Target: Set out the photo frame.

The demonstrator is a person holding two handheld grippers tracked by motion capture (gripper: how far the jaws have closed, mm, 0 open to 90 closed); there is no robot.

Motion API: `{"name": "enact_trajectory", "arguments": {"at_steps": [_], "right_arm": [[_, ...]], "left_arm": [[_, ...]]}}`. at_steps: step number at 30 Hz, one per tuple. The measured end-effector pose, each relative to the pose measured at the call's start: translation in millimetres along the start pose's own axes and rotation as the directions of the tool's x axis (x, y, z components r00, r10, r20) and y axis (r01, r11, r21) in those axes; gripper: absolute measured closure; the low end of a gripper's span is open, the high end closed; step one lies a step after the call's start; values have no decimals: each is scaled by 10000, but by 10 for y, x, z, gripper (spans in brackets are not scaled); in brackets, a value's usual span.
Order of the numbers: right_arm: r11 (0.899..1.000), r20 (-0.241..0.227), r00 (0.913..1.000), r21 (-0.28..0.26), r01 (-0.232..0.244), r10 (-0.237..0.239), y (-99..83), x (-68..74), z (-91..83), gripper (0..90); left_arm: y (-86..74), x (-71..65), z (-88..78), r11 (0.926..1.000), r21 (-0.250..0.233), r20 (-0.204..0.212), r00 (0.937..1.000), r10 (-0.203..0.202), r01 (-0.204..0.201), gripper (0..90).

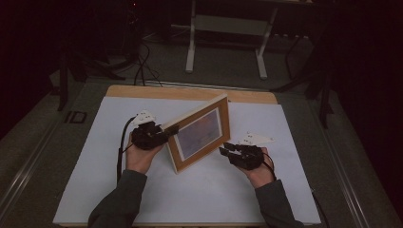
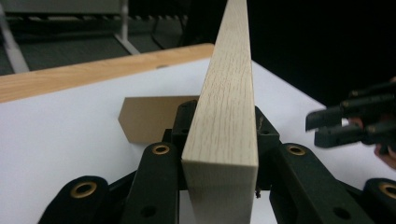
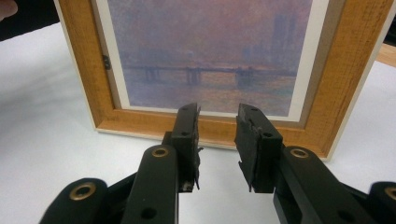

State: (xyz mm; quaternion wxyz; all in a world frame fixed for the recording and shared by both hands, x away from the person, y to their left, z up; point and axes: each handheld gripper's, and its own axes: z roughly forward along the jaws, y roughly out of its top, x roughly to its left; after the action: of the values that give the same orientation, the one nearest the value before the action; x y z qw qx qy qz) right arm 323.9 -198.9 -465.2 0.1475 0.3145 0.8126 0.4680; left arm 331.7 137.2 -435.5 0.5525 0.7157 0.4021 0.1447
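- Light wooden picture frame (image 1: 199,133) with a hazy purple-orange bridge print: upright on the white sheet covering the counter (image 1: 95,190), near its middle, leaning back a little; bottom edge on the sheet in the right gripper view.
- Left gripper (image 1: 164,130): clamped on the frame's pale side edge (image 2: 224,116), a jaw on each face in the left gripper view; grasp apparently loosening, though pads seem to press on the wood.
- Right gripper (image 1: 227,150): released, jaws apart with nothing between them, just in front of the frame's lower rail (image 3: 210,128), not touching.
- Judged progress: standing the frame up looks nearly finished; seemingly left are letting go on the left and checking that it stands alone.
- Brown card stand (image 2: 149,119) behind the frame: flat-looking tab over the sheet; cannot tell whether it bears the frame's weight.
- Hard to make out: exact contact of the left pads, hidden behind the wood; frame's top cut off in both gripper views.
- Farther off: wooden strip of the counter's far edge (image 1: 190,92), then a dim floor with cables (image 1: 142,66) and a white stand's legs (image 1: 225,52); surroundings too dark to read.
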Motion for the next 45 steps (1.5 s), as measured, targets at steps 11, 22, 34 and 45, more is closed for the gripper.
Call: {"name": "enact_trajectory", "arguments": {"at_steps": [11,22,34,45], "right_arm": [[10000,22,10000,4,-37,37,-7,-6,6,692],[9999,74,9999,-43,-128,129,-10,-37,-7,692],[9998,199,9996,-1,-216,216,-32,-65,30,665],[9997,611,9979,-131,-201,208,12,-140,35,613]], "left_arm": [[-48,65,6,9997,-150,1307,9913,-184,205,765],[54,253,27,9983,558,2207,9753,52,-179,765],[99,458,-6,9954,846,2926,9560,193,-460,765],[105,511,-10,9942,900,3307,9434,268,-598,764]]}}
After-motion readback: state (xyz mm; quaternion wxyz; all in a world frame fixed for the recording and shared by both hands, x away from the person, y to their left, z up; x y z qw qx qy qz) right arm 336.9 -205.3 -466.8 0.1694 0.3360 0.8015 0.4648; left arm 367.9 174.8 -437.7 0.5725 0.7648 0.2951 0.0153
